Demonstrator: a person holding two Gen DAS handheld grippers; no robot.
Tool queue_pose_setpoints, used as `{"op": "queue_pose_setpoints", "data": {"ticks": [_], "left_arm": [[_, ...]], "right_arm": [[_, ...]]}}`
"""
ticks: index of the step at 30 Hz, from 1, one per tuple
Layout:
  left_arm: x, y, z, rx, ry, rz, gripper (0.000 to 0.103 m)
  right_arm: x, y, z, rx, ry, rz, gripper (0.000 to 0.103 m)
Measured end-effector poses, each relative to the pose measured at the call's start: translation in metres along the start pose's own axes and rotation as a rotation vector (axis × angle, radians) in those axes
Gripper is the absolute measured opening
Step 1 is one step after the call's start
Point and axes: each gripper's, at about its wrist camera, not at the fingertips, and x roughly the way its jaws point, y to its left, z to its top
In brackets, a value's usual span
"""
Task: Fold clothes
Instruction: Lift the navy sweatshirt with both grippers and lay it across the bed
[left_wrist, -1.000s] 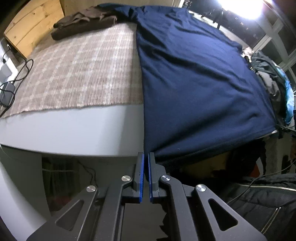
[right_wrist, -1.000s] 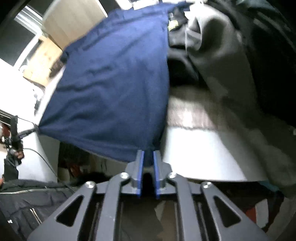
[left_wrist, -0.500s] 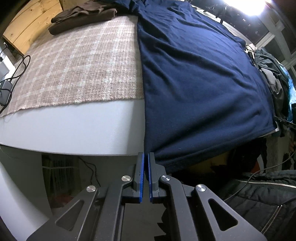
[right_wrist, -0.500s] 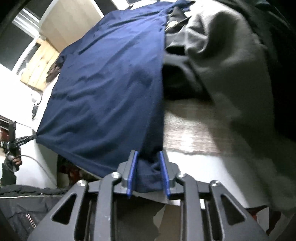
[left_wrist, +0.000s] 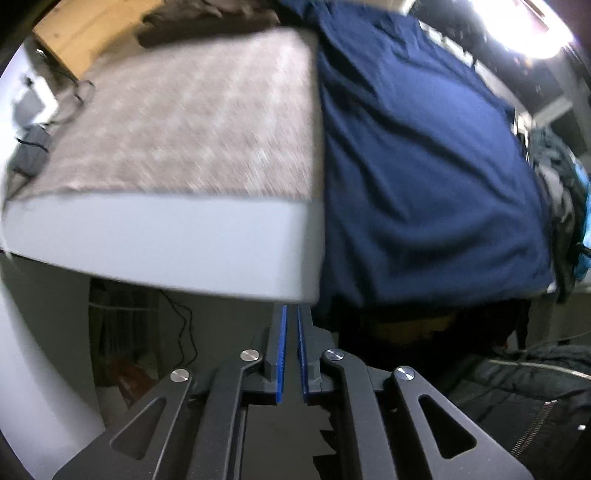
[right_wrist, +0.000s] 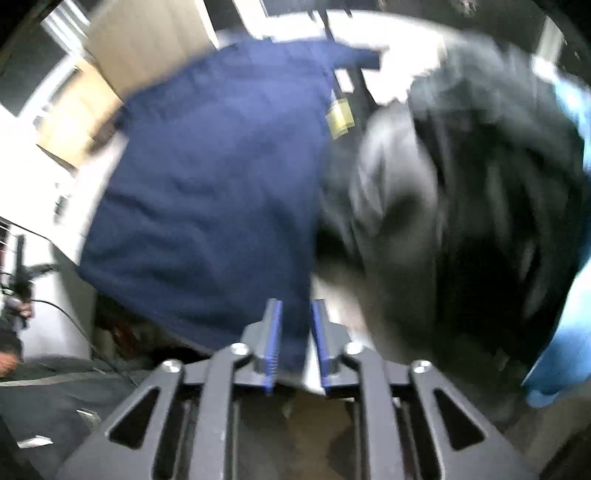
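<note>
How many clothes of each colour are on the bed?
Navy blue: 1, the shirt spread flat over the bed's right side.
Dark brown: 1, the garment bunched at the far end.
Black and grey: 1 heap beside the shirt; too blurred to count pieces.
Light blue: 1 piece at the heap's edge.
Total: 4
</note>
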Motion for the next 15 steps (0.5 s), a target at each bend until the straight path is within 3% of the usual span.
{"op": "queue_pose_setpoints", "data": {"ticks": [4,8,12,15], "left_arm": [[-0.044,0.009,0.045,-0.012,-0.116,0.045,0.014],[-0.061,0.007,0.111,-0.001,-0.214,0.061,0.023],[-0.050,-0.001,0.180,-0.008,-0.281,0.004,0.024],[-0.020,-0.014,0.228,0.038,-0.292,0.030,0.024]], "right_arm": [[-0.048,0.016,0.069,-0.088,-0.142,0.063,0.036],[-0.067,0.051,0.157,-0.195,-0.257,0.145,0.037],[-0.036,0.120,0.238,-0.298,-0.290,0.196,0.038],[0.010,0.188,0.293,-0.368,-0.262,0.251,0.038]]}}
